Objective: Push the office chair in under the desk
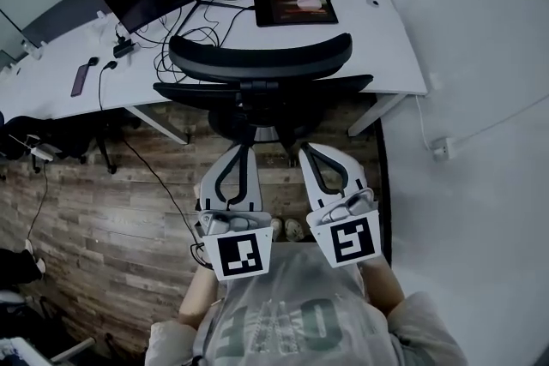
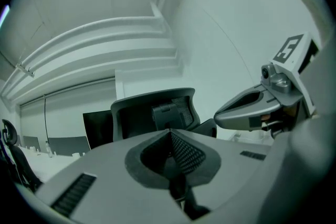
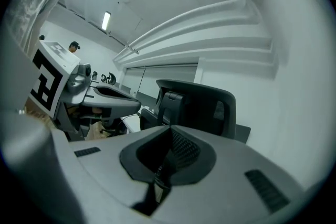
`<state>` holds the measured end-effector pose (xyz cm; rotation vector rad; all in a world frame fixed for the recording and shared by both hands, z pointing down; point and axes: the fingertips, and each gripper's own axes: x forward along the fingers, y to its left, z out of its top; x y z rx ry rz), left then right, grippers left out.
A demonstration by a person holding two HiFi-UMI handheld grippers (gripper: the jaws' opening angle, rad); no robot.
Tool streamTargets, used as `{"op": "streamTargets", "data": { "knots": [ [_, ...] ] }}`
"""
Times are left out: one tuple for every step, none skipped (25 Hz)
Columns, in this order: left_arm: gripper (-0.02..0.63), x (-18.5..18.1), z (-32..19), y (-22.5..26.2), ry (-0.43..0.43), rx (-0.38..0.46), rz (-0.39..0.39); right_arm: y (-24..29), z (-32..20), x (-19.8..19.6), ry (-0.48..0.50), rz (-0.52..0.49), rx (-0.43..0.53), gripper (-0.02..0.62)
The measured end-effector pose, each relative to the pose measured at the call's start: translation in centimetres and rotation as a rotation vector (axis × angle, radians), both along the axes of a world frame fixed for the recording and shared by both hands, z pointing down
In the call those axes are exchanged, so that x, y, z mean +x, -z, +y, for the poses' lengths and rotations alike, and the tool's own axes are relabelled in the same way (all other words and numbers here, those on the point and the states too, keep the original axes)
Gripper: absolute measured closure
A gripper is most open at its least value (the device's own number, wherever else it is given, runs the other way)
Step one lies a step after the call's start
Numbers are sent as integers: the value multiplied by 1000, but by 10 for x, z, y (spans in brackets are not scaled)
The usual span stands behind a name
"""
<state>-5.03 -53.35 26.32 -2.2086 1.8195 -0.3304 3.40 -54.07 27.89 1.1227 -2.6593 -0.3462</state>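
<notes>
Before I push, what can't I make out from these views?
- Seat and wheels of the office chair: head view, hidden beneath its own backrest.
- Space under the desk: head view, covered by the desktop.
- Whether the left gripper or right gripper touches the chair: head view, tips merge into its dark frame; both gripper views show shut jaws with the backrest beyond.
</notes>
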Motion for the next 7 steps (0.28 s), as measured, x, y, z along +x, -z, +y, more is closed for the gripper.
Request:
{"op": "streamTargets", "data": {
  "knots": [
    [589,0,-1,1,1,3,1,0,0,1,2,11,3,575],
    [590,0,-2,2,1,6,2,1,0,1,4,18,5,575],
    [589,0,-2,3,1,8,2,2,0,2,5,22,8,575],
    [589,0,-3,4,2,9,2,3,0,2,5,26,10,575],
    [589,0,-4,5,2,11,2,3,0,3,6,30,11,575],
    [589,1,-5,5,3,13,4,3,0,3,7,36,13,575],
    [589,1,-6,6,3,16,5,4,0,4,9,42,15,575]
  ]
}}
